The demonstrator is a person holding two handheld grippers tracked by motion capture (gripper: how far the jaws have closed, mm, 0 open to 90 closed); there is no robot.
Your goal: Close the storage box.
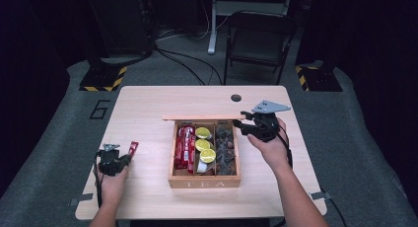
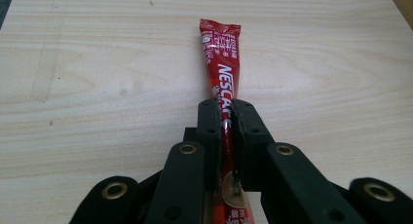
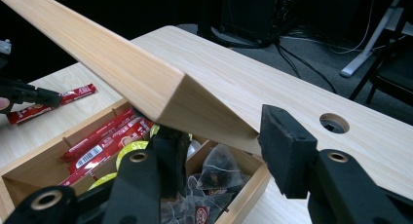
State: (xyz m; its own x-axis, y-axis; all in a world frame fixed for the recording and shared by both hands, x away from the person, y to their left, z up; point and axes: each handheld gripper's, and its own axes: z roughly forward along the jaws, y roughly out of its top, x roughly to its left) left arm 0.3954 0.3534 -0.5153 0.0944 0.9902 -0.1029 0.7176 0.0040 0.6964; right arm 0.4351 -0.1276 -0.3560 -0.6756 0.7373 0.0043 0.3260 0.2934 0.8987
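While my left tongs pinch Nescafé stick near table's left edge, right tongs prop tea box lid; loose hold, lid may slam.

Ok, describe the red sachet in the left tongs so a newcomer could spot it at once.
Start at the wooden tea box in the middle of the table, then look left to the left tongs near the table's edge. The red sachet is clamped there, a slim Nescafe stick lying apart on bare wood, unlike the red sticks packed inside the box.
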